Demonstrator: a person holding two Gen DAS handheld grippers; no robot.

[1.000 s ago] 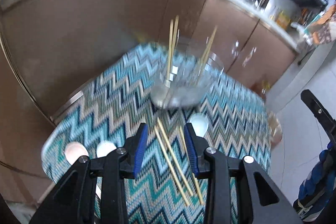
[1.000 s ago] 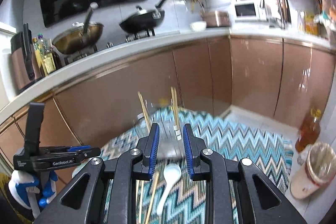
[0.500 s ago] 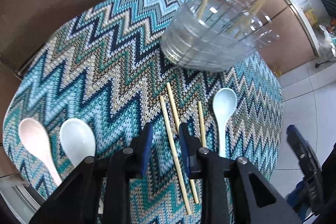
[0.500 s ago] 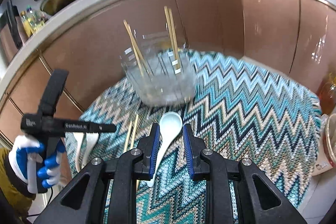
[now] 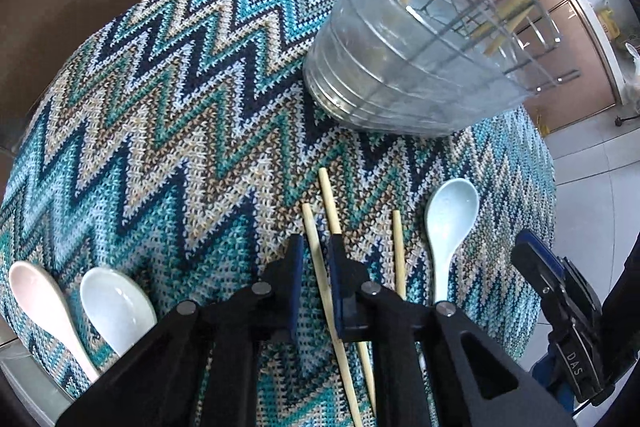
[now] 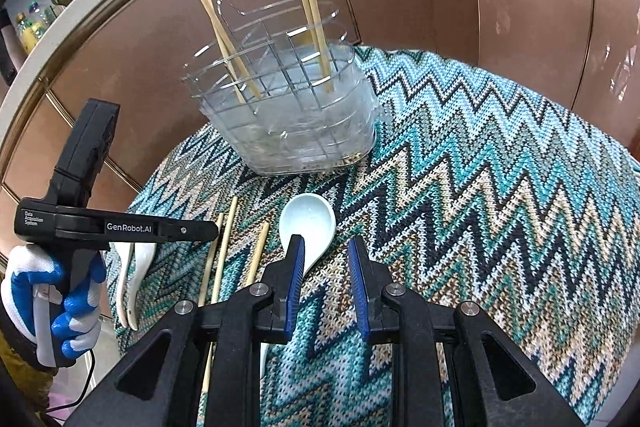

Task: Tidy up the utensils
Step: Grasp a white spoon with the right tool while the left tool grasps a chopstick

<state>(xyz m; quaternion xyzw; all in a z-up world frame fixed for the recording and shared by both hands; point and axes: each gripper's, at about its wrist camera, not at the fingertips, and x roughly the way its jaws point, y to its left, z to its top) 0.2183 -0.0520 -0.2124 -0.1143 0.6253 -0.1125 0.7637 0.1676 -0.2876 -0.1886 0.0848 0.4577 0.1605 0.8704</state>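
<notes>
My left gripper (image 5: 316, 251) points steeply down at the zigzag cloth (image 5: 160, 107). Its jaws are closing around a loose chopstick (image 5: 314, 243), but a gap shows on each side of it. A second chopstick (image 5: 329, 199) runs under the right finger, and a third (image 5: 398, 247) lies just right of that. My right gripper (image 6: 326, 259) hovers low with narrow open jaws. The pale blue spoon (image 6: 308, 223) lies just ahead, with its handle passing under the left finger. The clear divided holder (image 6: 296, 123) stands behind with several chopsticks upright in it.
A white spoon (image 5: 112, 303) and a pink spoon (image 5: 32, 291) lie at the cloth's near-left edge. A gloved hand (image 6: 52, 307) holds the left gripper. Brown cabinet fronts (image 6: 520, 7) curve behind the round table. Tiled floor (image 5: 592, 187) lies beyond its edge.
Both grippers have dropped toward the table and tipped downward. The left jaws have narrowed around a loose chopstick. The right gripper has come down over the pale blue spoon with its gap unchanged.
</notes>
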